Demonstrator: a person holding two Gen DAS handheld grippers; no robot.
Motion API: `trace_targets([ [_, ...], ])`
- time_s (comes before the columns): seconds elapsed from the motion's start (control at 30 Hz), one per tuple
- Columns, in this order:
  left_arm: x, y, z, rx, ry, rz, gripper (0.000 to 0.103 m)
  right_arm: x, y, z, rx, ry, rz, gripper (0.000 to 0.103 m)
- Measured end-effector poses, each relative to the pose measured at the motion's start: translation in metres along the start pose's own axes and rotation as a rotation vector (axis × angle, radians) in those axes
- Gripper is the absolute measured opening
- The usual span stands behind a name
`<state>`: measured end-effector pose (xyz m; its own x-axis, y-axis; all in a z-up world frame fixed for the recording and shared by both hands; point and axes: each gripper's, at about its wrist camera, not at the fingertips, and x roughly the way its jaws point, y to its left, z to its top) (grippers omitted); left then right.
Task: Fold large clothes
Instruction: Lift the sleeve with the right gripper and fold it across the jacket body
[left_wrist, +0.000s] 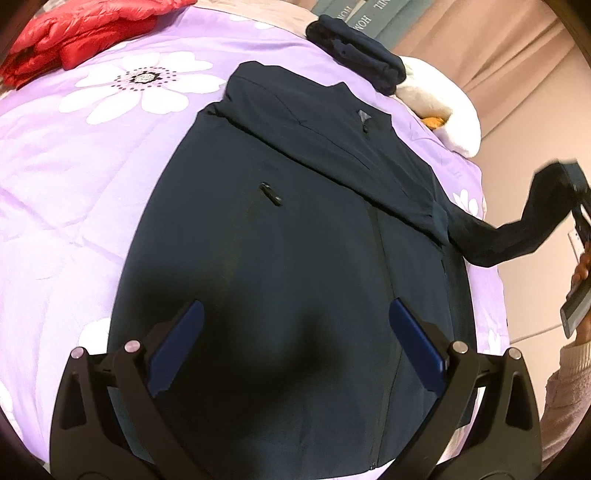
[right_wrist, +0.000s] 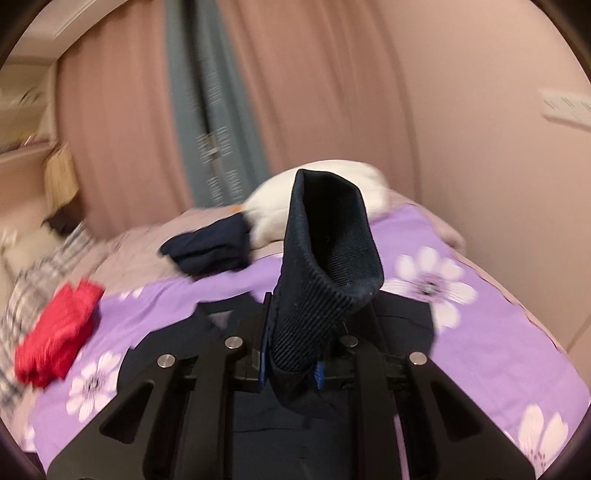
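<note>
The dark jacket (left_wrist: 295, 236) lies flat on my purple quilt (left_wrist: 74, 177); it looks soft and limp. My left gripper (left_wrist: 295, 343) hovers spread wide over the hem; my right gripper (right_wrist: 291, 365) pinches the ribbed cuff (right_wrist: 325, 258), a firm handhold.

A purple flowered quilt (left_wrist: 92, 155) covers the bed. A red jacket (left_wrist: 74, 33) lies at its far left corner, folded dark clothes (left_wrist: 354, 55) at the far edge touch a white plush (left_wrist: 443, 107). Pink curtains (right_wrist: 314, 92) hang behind.

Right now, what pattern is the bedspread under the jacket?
Purple bedspread with white flowers, clearest in the left wrist view.
</note>
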<state>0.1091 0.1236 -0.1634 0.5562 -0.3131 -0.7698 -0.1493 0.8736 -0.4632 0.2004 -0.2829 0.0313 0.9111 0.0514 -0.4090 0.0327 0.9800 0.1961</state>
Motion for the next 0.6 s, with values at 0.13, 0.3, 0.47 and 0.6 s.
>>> trace_targets([
  [0.13, 0.002, 0.013, 0.007, -0.027, -0.003, 0.009, 0.101, 0.032, 0.069, -0.004, -0.13, 0.026, 0.056, 0.018],
  [0.3, 0.005, 0.033, 0.017, -0.068, -0.008, 0.026, 0.101, 0.074, 0.148, -0.037, -0.312, 0.084, 0.094, 0.018],
  [0.47, 0.012, 0.049, 0.021, -0.105, -0.004, 0.042, 0.101, 0.127, 0.212, -0.097, -0.457, 0.236, 0.173, 0.025],
  [0.6, 0.015, 0.054, 0.02, -0.117, 0.004, 0.05, 0.101, 0.16, 0.243, -0.155, -0.526, 0.423, 0.269, 0.053],
])
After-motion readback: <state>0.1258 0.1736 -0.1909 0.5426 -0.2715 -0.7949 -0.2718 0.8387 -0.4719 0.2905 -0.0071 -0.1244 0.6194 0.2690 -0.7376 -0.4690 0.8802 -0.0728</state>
